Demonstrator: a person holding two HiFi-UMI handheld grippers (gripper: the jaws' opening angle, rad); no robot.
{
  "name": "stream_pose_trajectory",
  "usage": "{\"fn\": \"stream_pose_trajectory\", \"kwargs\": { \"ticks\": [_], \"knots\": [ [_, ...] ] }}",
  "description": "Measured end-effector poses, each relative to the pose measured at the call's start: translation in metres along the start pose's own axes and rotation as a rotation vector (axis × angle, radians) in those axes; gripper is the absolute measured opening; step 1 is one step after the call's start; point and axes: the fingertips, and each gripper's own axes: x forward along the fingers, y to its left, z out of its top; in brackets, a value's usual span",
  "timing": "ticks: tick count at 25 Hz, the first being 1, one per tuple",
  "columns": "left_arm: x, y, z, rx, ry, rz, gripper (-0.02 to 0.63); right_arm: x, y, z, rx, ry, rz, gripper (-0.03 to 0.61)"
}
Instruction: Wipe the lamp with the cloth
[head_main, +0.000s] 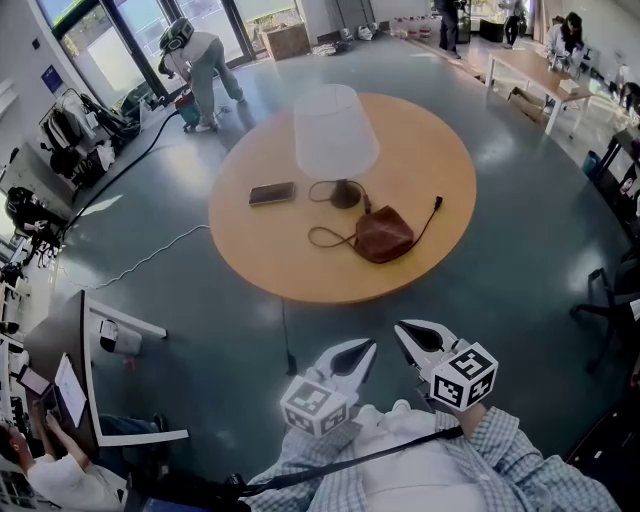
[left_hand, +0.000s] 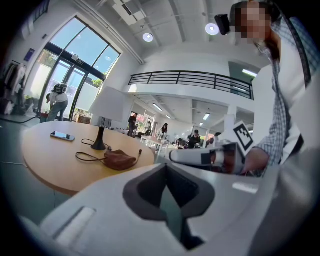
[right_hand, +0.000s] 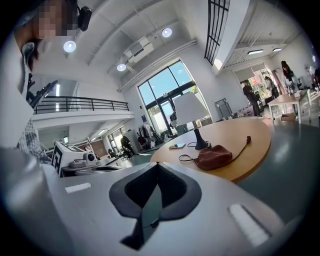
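Note:
A lamp (head_main: 336, 130) with a white shade and a black base stands near the middle of the round wooden table (head_main: 420, 150). A bunched brown cloth (head_main: 383, 234) lies in front of the lamp's base, on its black cord. My left gripper (head_main: 366, 347) and right gripper (head_main: 401, 329) are side by side close to my body, well short of the table, both shut and empty. The left gripper view shows the lamp (left_hand: 111, 105) and the cloth (left_hand: 119, 159) beyond the shut jaws. In the right gripper view the lamp (right_hand: 190, 109) and the cloth (right_hand: 214, 156) lie ahead to the right.
A dark phone (head_main: 272, 193) lies on the table left of the lamp. A person (head_main: 200, 60) bends over at the far left, with a hose trailing across the floor. A desk (head_main: 85, 370) with a seated person is at lower left, a long table (head_main: 530, 75) at back right.

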Motion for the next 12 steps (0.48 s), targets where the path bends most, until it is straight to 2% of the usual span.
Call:
{"fn": "stream_pose_trajectory", "kwargs": {
  "ticks": [12],
  "knots": [
    [0.0035, -0.0007, 0.0004, -0.006, -0.006, 0.016, 0.0, -0.0035, -0.0014, 0.0013, -0.002, 0.007, 0.012, 0.003]
  ]
}}
